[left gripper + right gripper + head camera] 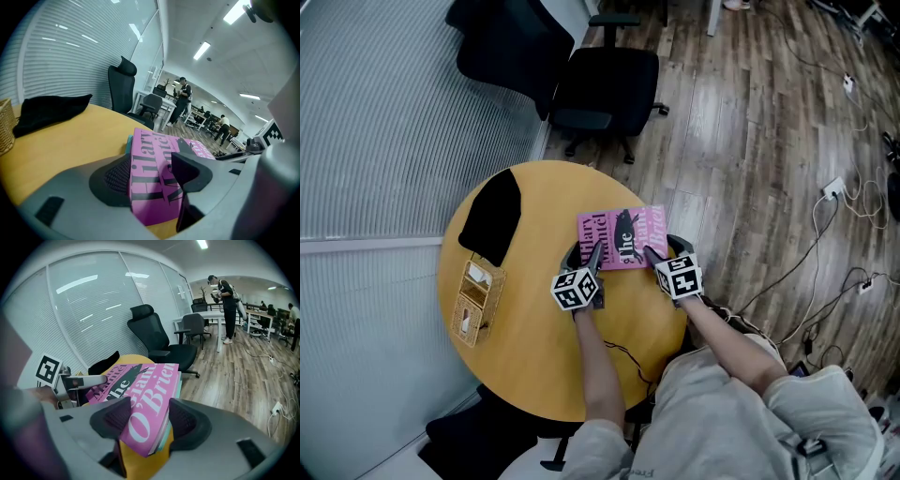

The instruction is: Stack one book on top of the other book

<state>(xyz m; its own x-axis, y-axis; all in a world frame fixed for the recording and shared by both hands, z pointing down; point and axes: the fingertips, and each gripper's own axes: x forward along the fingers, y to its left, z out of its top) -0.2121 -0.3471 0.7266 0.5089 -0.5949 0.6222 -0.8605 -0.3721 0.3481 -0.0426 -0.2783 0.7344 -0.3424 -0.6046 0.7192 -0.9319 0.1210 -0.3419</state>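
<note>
Reads "Hilary Mantel" and "The Giant, O'Brien" in bold print across the smooth pink book, lying flat on a teal book atop the round yellow wooden table. Straddled at its near corners by the left gripper and the right gripper, both with jaws spread apart and textured dark pads not clamping.

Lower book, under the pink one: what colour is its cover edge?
Teal. The lower book shows its edge best in the right gripper view.
</note>
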